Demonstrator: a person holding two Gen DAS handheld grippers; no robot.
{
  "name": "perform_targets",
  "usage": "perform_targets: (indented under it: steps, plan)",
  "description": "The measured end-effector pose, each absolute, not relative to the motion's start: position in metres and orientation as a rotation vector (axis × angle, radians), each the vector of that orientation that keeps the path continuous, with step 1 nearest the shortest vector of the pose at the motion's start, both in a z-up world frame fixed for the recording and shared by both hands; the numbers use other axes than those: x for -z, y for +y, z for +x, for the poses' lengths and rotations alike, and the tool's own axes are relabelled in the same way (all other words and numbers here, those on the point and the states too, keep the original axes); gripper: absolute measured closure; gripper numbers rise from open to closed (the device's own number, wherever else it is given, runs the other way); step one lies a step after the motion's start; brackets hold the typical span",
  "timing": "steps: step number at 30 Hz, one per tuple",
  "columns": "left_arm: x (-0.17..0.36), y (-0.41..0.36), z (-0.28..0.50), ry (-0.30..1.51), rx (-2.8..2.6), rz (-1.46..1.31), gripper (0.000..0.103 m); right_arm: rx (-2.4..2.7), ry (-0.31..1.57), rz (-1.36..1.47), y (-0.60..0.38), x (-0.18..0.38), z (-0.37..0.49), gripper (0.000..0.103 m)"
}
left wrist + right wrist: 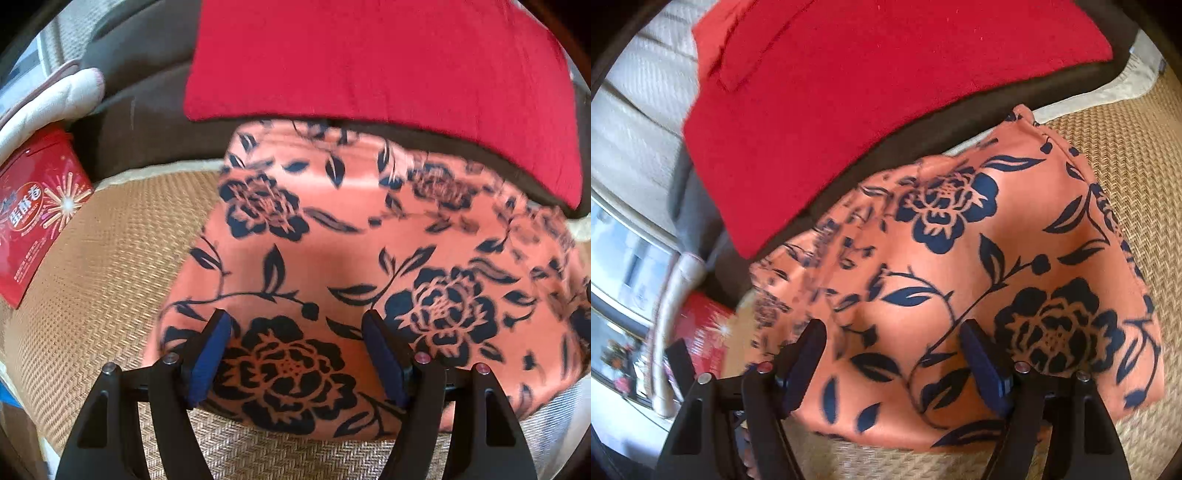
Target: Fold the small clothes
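Floral garment (pixel 354 266) lies flat on the woven mat (pixel 110 266), far edge just below the red cloth (pixel 369 55); looks already folded, so the step is prob. the next fold. Best to pinch both near corners evenly w/ each tool and keep edges aligned. Left tool (pixel 295 332) and right tool (pixel 894 339) both stand wide apart over the fabric, gripping nothing.

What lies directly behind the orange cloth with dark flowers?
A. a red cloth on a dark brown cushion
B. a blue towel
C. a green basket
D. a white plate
A: the red cloth lies on the dark brown cushion just beyond the floral cloth.
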State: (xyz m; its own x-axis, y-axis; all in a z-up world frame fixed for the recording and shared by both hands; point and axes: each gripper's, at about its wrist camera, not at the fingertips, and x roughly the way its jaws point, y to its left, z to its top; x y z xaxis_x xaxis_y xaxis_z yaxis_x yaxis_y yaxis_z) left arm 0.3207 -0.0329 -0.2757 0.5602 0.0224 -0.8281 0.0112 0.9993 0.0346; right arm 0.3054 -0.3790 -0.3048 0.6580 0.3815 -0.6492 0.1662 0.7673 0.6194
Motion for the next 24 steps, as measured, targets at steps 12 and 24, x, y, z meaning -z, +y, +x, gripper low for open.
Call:
perform_targets:
  steps: [12,24]
  plan:
    - [0.254,0.016,0.252,0.983,-0.043,-0.198,0.029,-0.249,0.833,0.88,-0.389,0.286,0.237,0.024]
    - [0.275,0.043,0.26,1.013,0.032,-0.549,0.029,-0.082,0.788,1.268,-0.459,0.342,0.193,0.023]
